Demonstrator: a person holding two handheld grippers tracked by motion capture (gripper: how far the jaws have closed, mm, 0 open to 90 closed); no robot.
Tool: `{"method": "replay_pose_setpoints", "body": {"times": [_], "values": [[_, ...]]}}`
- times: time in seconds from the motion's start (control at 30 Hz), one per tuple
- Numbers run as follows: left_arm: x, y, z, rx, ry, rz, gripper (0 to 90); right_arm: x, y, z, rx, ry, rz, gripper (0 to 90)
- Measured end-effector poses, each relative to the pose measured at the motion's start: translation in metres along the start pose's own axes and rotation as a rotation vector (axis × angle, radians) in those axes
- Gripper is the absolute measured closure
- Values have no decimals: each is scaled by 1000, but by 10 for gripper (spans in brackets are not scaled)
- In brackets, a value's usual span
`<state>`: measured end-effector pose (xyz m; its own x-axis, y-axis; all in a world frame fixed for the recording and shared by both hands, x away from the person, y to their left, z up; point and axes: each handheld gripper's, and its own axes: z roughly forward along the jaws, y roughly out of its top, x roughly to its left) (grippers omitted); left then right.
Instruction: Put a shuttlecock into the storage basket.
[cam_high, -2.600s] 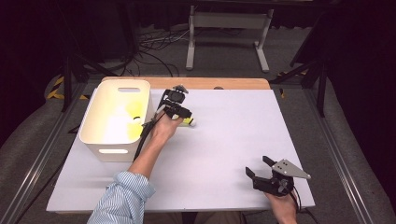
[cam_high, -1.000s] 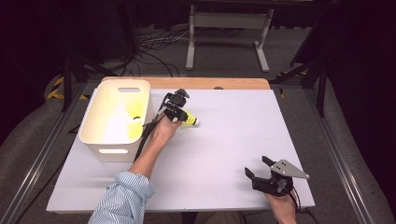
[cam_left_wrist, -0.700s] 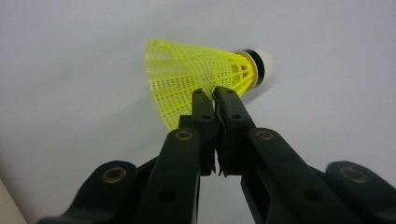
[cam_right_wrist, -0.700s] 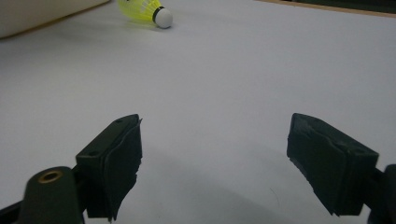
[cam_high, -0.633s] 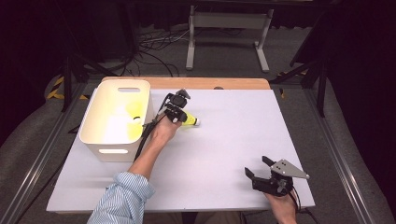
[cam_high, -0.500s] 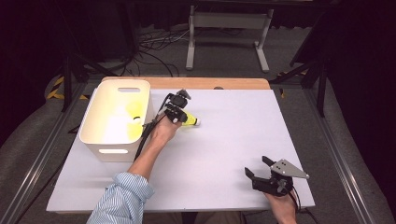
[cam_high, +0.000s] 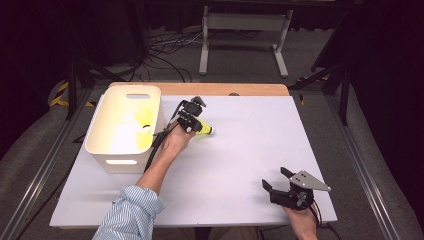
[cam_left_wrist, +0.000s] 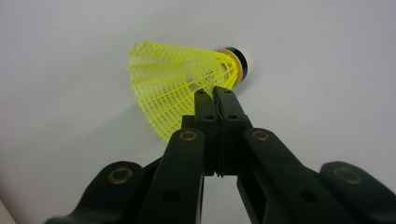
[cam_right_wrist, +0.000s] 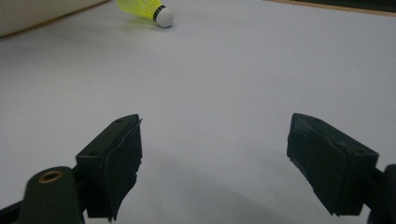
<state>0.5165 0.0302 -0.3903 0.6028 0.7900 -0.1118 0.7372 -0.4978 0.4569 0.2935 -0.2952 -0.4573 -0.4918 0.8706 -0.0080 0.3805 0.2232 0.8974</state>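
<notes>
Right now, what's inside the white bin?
The white bin shows a pale floor with a yellow glow and a small dark mark; no distinct object is visible. Its near wall hides the near strip of floor.

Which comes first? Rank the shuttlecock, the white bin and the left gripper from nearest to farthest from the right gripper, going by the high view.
From the right gripper:
1. Shuttlecock, up and to the left on the table.
2. Left gripper, just beyond, closed on the shuttlecock's skirt.
3. White bin, farthest, at the table's left edge.

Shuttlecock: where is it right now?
In the high view the shuttlecock lies on the white table, just right of the bin, in the left tool, which is pinched shut on its yellow skirt.
</notes>
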Motion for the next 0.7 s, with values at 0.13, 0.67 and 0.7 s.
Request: {"method": "replay_pose_setpoints", "body": {"times": [0.13, 0.67, 0.7], "values": [[-1, 0, -1, -1, -12, 4, 897, 0, 0, 0, 0, 1, -3, 185], [-7, -1, -10, 3, -10, 30, 897, 0, 0, 0, 2, 1, -3, 185], [-7, -1, -10, 2, -9, 33, 897, 0, 0, 0, 2, 1, -3, 185]]}}
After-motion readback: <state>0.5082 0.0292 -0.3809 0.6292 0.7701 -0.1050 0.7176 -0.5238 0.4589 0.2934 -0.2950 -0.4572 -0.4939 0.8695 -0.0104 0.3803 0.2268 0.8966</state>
